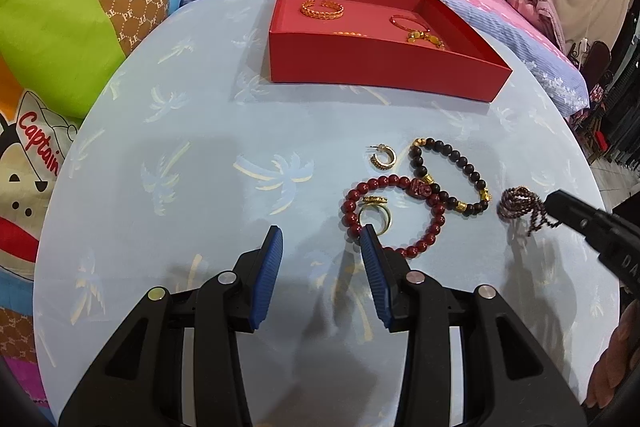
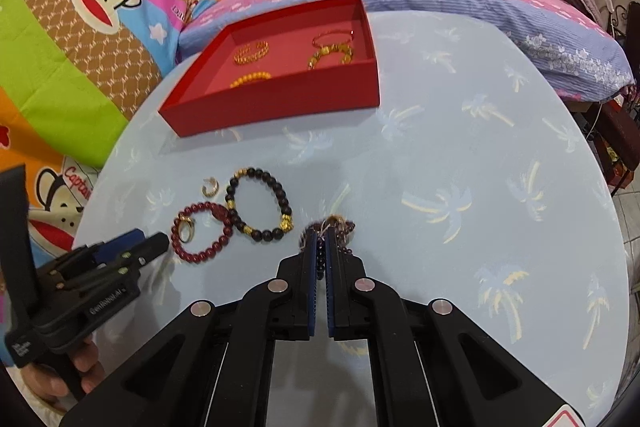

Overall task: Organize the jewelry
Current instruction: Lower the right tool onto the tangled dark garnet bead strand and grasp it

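While clamped in the right gripper [image 2: 320,247]: dark garnet-coloured small-bead strand [image 1: 520,205], partly lifted off pale blue palm-print tablecloth [image 2: 460,155].
Left gripper [image 1: 322,241] spread wide, hovering just beside gold metal ring [image 1: 374,215] inside round red-bead bracelet [image 1: 394,217].

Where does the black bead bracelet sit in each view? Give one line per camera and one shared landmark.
Left wrist: black bead bracelet, right of centre, touching the red bead bracelet.
Right wrist: left of centre, before the closed fingers.
Landmark: red box behind.

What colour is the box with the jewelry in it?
Red box, pinkish inside; the right wrist view shows it best.
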Tool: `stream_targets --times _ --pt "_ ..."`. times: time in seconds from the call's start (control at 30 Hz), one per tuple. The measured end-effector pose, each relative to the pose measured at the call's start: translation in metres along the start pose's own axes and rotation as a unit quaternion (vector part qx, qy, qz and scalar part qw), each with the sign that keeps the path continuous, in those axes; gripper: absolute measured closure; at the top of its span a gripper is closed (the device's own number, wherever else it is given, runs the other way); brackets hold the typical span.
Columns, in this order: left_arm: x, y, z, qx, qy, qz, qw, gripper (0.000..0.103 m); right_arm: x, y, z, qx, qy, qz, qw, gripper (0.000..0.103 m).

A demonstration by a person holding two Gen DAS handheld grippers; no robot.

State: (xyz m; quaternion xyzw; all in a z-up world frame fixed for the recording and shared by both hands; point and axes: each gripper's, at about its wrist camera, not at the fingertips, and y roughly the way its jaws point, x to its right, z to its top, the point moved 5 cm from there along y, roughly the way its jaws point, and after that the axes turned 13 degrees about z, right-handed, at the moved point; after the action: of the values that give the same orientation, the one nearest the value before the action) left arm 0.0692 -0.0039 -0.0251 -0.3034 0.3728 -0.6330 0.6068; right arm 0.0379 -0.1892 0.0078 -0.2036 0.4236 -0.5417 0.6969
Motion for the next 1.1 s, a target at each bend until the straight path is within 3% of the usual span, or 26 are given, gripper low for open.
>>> stream_targets --times 0.33,0.47,0.67,0.83,1.1 --pt "0.002 -0.002 0.0 0.0 0.001 -0.002 1.0 0.064 -0.003 -0.009 0.01 0.01 0.013 0.03 0.999 0.099" --pt "0.002 -0.001 0.0 -0.001 0.002 -0.003 1.0 0.064 -0.006 0.003 -0.002 -0.016 -0.004 0.01 1.0 0.099" --pt "0.002 0.002 -0.004 -0.006 0.002 -0.002 1.0 0.064 0.002 0.019 -0.036 -0.068 0.009 0.019 0.997 0.097" --pt "0.003 0.002 -0.005 -0.008 0.002 -0.003 1.0 0.064 0.009 0.008 -0.034 -0.048 0.019 0.009 0.999 0.084" --pt "0.004 0.002 -0.006 -0.008 0.004 -0.003 1.0 0.064 0.006 0.011 -0.004 -0.025 0.002 0.0 1.0 0.084"
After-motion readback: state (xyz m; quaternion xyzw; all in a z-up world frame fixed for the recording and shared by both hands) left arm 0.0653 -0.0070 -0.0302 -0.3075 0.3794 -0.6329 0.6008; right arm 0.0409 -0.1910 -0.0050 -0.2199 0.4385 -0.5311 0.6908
